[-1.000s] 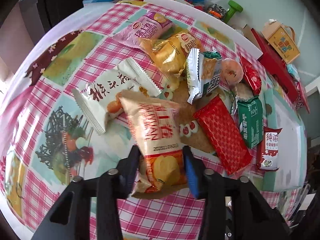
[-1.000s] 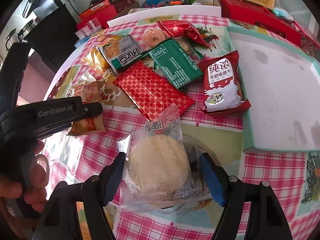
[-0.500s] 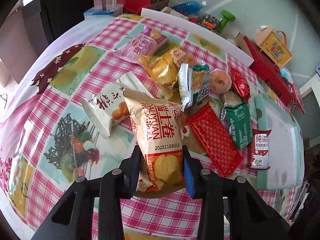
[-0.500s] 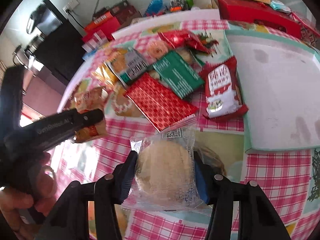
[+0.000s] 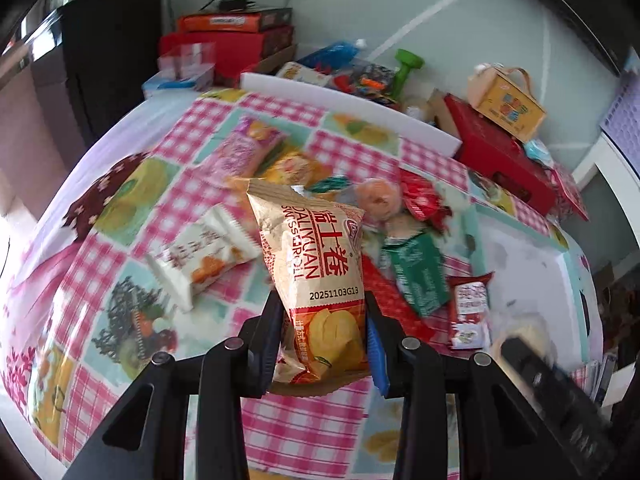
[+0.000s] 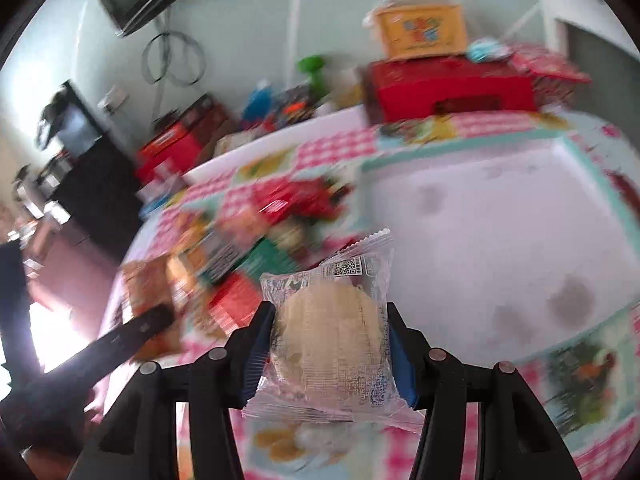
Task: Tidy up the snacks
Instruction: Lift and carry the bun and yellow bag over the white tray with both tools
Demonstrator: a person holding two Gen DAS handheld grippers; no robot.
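Snacks aloft: Swiss-roll bag (image 5: pixel 320 280) pinched by left gripper (image 5: pixel 322 344), clear-wrapped biscuit (image 6: pixel 332 332) by right gripper (image 6: pixel 330 344), seemingly bound for tray (image 6: pixel 500 240); slick wrappers could slip.

Your left gripper (image 5: pixel 322 336) is clamped on the lower part of a tan Swiss roll packet (image 5: pixel 316 264); its two black fingers press the packet's sides, the right one showing a blue pad, and the packet stands upright between them, lifted above the table. Your right gripper (image 6: pixel 330 344) grips a clear-wrapped round pastry (image 6: pixel 328 332) between blue-padded fingers, also raised off the surface. In the right wrist view your left gripper's black finger crosses the lower left edge, blurred. In the left wrist view your right gripper shows at the lower right, blurred too.
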